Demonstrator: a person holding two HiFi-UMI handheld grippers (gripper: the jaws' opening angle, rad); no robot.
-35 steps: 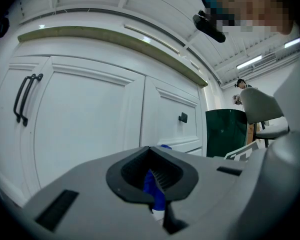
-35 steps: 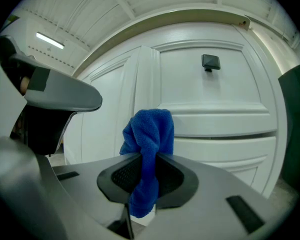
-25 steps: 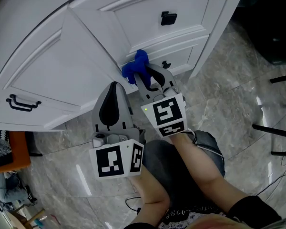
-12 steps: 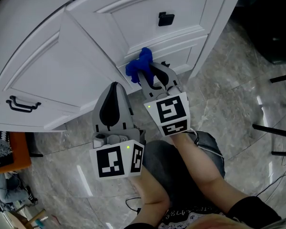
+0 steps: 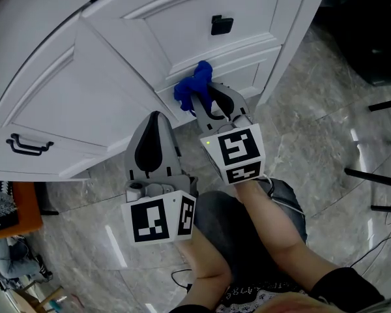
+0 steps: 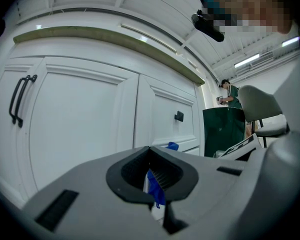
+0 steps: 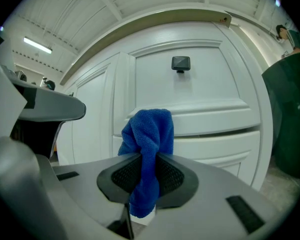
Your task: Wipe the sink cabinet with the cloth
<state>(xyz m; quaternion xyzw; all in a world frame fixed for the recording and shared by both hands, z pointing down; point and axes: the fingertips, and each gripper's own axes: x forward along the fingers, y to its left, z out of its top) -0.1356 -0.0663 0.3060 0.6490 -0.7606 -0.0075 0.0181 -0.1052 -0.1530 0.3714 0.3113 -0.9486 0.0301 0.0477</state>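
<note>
Cloth [image 7: 149,134] pokes beyond my right gripper's [image 5: 207,102] clamped jaws, sink cabinet [image 7: 205,84] just ahead; left gripper [image 5: 158,117] closed empty, farther back.

Fluffy matt blue terry cloth [image 7: 149,134]; smooth white-painted sink cabinet [image 5: 182,18]; glossy grey marble-look floor [image 5: 313,129].

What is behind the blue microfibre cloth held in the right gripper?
The white sink cabinet, around the gap where its two drawer fronts meet. The patch the blue cloth covers is hidden.
</note>
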